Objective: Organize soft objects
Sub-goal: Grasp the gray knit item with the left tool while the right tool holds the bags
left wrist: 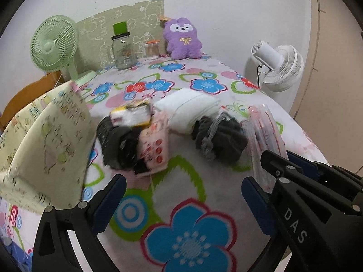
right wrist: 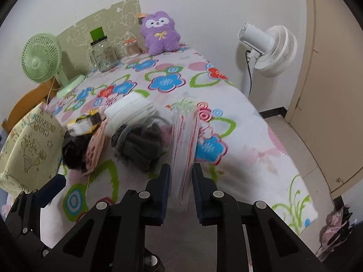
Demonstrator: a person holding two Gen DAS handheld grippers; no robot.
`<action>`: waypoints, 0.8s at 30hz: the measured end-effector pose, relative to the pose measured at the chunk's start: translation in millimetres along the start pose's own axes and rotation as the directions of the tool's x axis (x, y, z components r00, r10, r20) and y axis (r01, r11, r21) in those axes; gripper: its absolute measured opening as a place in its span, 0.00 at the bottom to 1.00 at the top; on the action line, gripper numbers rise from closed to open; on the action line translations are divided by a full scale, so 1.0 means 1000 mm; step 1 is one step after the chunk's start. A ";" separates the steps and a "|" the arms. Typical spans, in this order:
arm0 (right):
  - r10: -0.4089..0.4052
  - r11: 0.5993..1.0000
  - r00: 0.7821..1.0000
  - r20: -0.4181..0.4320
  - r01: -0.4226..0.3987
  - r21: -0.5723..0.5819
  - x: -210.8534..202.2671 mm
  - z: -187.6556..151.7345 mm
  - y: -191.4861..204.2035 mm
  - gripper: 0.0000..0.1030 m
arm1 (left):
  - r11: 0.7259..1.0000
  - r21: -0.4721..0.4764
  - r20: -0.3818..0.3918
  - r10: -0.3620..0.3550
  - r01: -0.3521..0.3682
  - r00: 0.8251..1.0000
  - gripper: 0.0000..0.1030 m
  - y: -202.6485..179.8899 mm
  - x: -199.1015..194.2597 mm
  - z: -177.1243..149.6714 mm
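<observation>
A heap of soft things lies mid-blanket: black cloth (left wrist: pixel 118 145), a pink spotted pouch (left wrist: pixel 155 145), a white folded cloth (left wrist: pixel 190 111), a dark grey cloth (left wrist: pixel 222 138) and a yellow-edged packet (left wrist: pixel 133 115). My right gripper (right wrist: pixel 181 170) is shut on a clear plastic bag with pink print (right wrist: pixel 185 140), which stands on edge beside the grey cloth (right wrist: pixel 138 145). The same bag (left wrist: pixel 265 131) shows in the left wrist view, with the right gripper (left wrist: pixel 283 165) behind it. My left gripper (left wrist: pixel 182 183) is open above the floral blanket (left wrist: pixel 190 238), holding nothing.
A cream cartoon-print fabric bag (left wrist: pixel 52 140) stands at the left edge. At the far end are a green fan (left wrist: pixel 54 43), a glass jar (left wrist: pixel 122 49), a swab tub (left wrist: pixel 152 49) and a purple plush (left wrist: pixel 183 38). A white fan (right wrist: pixel 267 47) and a door stand right.
</observation>
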State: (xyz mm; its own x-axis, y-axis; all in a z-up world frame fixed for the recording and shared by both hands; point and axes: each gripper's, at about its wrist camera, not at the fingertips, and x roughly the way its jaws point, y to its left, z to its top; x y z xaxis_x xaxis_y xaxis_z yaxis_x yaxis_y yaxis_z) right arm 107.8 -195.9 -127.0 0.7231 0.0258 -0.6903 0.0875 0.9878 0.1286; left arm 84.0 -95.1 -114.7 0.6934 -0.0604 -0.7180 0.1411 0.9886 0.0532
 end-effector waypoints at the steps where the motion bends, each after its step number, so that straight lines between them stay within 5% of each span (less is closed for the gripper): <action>1: -0.003 1.000 1.000 0.006 0.003 0.002 0.000 0.002 -0.003 0.22 | 1.000 0.004 0.003 0.000 0.000 1.000 0.99 -0.003 0.001 0.002; 18: 0.000 1.000 1.000 0.012 0.000 0.014 0.024 0.032 -0.029 0.22 | 0.999 0.035 -0.025 -0.007 0.008 1.000 0.93 -0.029 0.041 0.034; 24: 0.014 1.000 1.000 -0.007 -0.014 0.026 0.031 0.034 -0.032 0.22 | 0.998 0.032 -0.080 -0.042 0.045 0.996 0.62 -0.031 0.053 0.037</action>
State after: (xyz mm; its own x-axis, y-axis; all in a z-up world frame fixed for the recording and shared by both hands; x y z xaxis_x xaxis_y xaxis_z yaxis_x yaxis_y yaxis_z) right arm 150.8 -232.4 -128.1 0.7195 0.0406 -0.6934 0.0951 0.9831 0.1561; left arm 142.3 -134.0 -129.0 0.6279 -0.0910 -0.7729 0.1945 0.9800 0.0427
